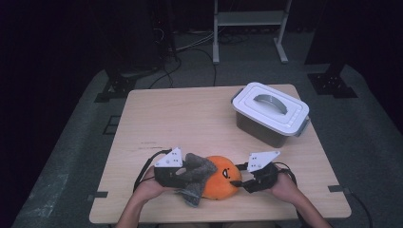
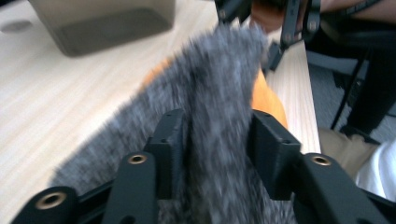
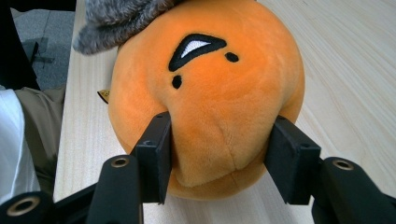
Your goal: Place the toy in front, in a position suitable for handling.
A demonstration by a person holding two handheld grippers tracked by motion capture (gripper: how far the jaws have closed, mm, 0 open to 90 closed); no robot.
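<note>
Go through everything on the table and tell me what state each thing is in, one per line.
Orange plush toy: lying on the table, face up, pinched at one end.
Grey fuzzy piece: draped over the toy's other end, between the left jaws.
Storage box: lid on, handle folded flat, standing apart from the toy.
Left gripper: jaws against the grey fuzzy piece; grip unclear.
Right gripper: closed on the orange plush toy.

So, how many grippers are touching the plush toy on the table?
2: the left gripper has the toy's grey furry part between its jaws; the right gripper squeezes the orange body.
</note>
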